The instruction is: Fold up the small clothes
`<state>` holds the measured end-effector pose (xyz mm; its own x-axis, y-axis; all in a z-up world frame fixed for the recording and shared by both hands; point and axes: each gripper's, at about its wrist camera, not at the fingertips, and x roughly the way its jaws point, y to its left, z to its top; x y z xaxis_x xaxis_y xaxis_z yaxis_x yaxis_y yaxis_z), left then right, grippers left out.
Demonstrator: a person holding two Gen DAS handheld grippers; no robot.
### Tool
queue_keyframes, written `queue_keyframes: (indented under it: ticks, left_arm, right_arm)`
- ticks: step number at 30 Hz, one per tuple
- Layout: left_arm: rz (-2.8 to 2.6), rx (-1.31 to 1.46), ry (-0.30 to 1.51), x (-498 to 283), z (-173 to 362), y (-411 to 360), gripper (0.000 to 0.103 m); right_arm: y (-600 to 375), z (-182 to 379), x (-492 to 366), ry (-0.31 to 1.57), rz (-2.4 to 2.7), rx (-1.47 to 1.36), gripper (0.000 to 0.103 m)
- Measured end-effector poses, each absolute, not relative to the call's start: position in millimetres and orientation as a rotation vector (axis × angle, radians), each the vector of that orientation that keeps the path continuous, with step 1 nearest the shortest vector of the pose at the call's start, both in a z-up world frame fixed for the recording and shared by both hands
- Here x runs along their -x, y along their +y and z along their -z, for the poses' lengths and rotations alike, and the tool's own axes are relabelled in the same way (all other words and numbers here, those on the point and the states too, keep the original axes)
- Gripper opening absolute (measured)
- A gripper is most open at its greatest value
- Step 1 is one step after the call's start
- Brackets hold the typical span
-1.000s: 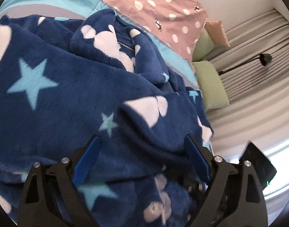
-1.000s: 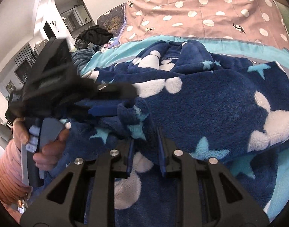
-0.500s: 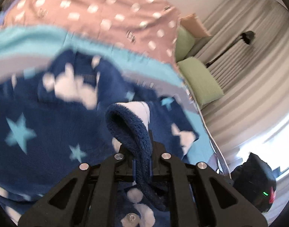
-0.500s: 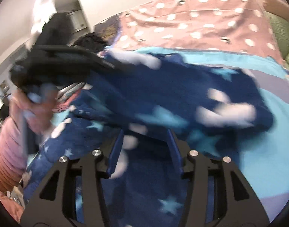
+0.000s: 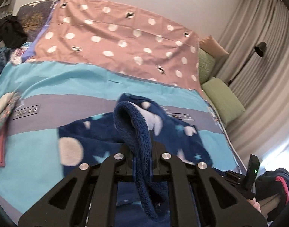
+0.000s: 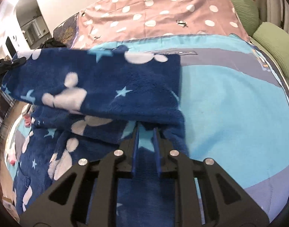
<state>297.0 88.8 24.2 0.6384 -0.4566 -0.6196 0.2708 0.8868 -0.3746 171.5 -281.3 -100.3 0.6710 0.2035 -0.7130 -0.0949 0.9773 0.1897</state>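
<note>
A navy fleece garment (image 5: 137, 132) with white mouse heads and pale blue stars is held up over the bed. My left gripper (image 5: 142, 141) is shut on a thick fold of it that loops up between the fingers. My right gripper (image 6: 146, 132) is shut on another edge of the same garment (image 6: 106, 87), which stretches to the left toward the left gripper (image 6: 4, 64). The rest of the garment hangs down below both grippers onto the bed.
The bed has a turquoise and grey cover (image 5: 50, 87) and a pink dotted blanket (image 5: 116, 36) behind. Green pillows (image 5: 222, 98) lie at the right edge. Folded clothes (image 5: 2, 117) sit at the left. Curtains and a black lamp (image 5: 257, 49) stand beyond.
My left gripper closed on a fold of the garment and lifted it. My right gripper opened, then closed on another edge. Both raised the garment off the bed and stretched it out.
</note>
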Motion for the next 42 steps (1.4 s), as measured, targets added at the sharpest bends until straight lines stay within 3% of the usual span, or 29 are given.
queue_keyframes:
  ticks: [4, 8, 13, 15, 17, 18, 22, 31, 33, 35, 42]
  left_arm:
    - [0.341, 0.243, 0.815, -303, -1, 112, 0.010]
    - [0.184, 0.172, 0.891, -314, 47, 131, 0.024]
    - [0.119, 0.241, 0.915, -308, 67, 153, 0.026]
    - [0.160, 0.227, 0.878, -297, 61, 145, 0.032]
    - [0.184, 0.149, 0.855, -289, 61, 127, 0.048]
    - [0.183, 0.098, 0.854, -286, 65, 118, 0.051]
    - [0.110, -0.156, 0.876, -286, 109, 88, 0.060]
    - [0.158, -0.030, 0.797, -285, 64, 104, 0.060]
    - [0.175, -0.004, 0.756, -294, 44, 99, 0.060]
    - [0.181, 0.003, 0.752, -317, 33, 89, 0.061]
    - [0.170, -0.018, 0.889, -402, 72, 37, 0.061]
  right_arm:
    - [-276, 102, -172, 0.818, -0.176, -0.115, 0.017]
    - [-273, 100, -171, 0.833, -0.179, -0.119, 0.020]
    - [-267, 83, -167, 0.788, -0.190, -0.082, 0.020]
    - [-263, 74, -170, 0.753, -0.187, -0.074, 0.020]
    - [-261, 68, -177, 0.724, -0.186, -0.093, 0.020]
    - [-260, 69, -182, 0.720, -0.188, -0.109, 0.020]
    - [-256, 115, -209, 0.907, -0.090, -0.065, 0.019]
    - [-254, 80, -206, 0.865, -0.135, -0.108, 0.025]
    - [-250, 62, -221, 0.828, -0.139, -0.111, 0.032]
    - [-240, 50, -253, 0.827, -0.189, -0.102, 0.044]
    - [-223, 71, -351, 0.902, -0.189, -0.209, 0.042]
